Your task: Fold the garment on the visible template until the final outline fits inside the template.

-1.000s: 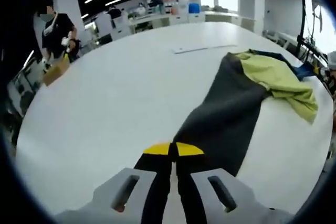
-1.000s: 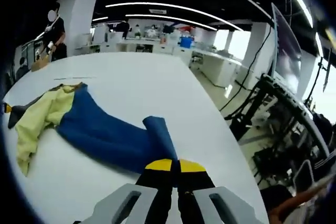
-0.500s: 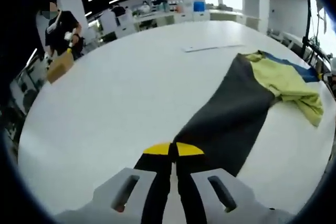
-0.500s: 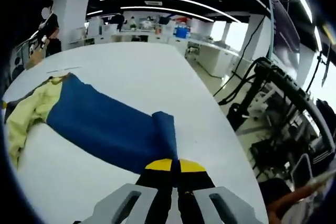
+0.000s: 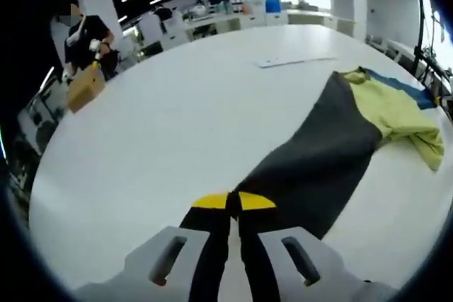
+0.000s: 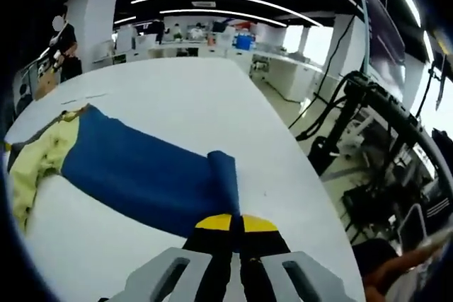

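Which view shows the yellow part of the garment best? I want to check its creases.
The left gripper view: the yellow part lies spread and well lit beside the dark sleeve. In the right gripper view it sits small and bunched at the edge.

Garment (image 5: 322,153): dark leg drawn straighter and flatter along the tabletop (image 5: 163,118) than a second ago; yellow-green bunch (image 5: 396,114) at its far end spread thinner. Blue leg (image 6: 141,175): pulled longer and smoother, its rolled near end less creased. Yellow-green part (image 6: 32,164) now less heaped.
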Demonstrator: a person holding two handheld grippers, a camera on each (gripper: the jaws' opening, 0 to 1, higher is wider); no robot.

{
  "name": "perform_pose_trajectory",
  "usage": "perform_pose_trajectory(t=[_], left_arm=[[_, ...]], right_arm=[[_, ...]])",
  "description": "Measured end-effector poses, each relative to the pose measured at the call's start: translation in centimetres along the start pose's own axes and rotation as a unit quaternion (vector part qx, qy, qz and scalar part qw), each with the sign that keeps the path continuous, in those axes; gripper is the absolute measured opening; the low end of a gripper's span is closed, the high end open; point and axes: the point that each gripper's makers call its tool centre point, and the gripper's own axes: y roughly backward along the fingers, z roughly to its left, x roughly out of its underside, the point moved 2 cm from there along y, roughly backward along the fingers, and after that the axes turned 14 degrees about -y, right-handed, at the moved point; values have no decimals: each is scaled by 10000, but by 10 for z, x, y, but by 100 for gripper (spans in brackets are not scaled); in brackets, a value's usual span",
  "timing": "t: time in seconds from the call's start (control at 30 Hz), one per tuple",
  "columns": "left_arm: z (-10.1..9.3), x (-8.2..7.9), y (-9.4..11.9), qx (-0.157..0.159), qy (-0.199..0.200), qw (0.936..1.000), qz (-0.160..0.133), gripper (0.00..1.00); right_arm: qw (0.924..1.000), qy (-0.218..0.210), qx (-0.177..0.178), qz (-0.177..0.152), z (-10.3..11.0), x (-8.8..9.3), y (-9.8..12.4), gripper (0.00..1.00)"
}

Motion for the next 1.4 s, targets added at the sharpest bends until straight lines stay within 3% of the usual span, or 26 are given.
perform_pose_trajectory(t=[0.07,0.23,0.47,0.6,0.67,0.9,1.07,1.3,1.4], left_arm=[[-2,-2,4,44,10,9999,-120,3],[-9,-10,13,181,185,9988,-416,19],[-30,-20,28,540,293,9945,-853,47],[-50,-28,38,782,10,9910,-1089,61],[-58,-33,45,917,105,9879,-1249,66],[-81,-40,60,1150,19,9816,-1524,82],[-97,-45,73,1303,-42,9760,-1743,90],[-116,-51,87,1465,-264,9695,-1946,99],[-126,-53,93,1579,-370,9658,-2021,99]], right_arm=[[10000,31,-60,14,2,0,1,6],[9997,-101,-228,9,7,0,6,21],[9952,-28,-970,-99,42,-8,21,55],[9899,45,-1413,-122,67,-11,30,71],[9867,144,-1614,-141,79,-12,34,77],[9665,490,-2518,-92,134,-11,56,90],[9460,752,-3154,40,175,-2,75,96],[9246,1020,-3666,189,214,10,91,96],[9105,1171,-3956,281,233,19,101,95]])
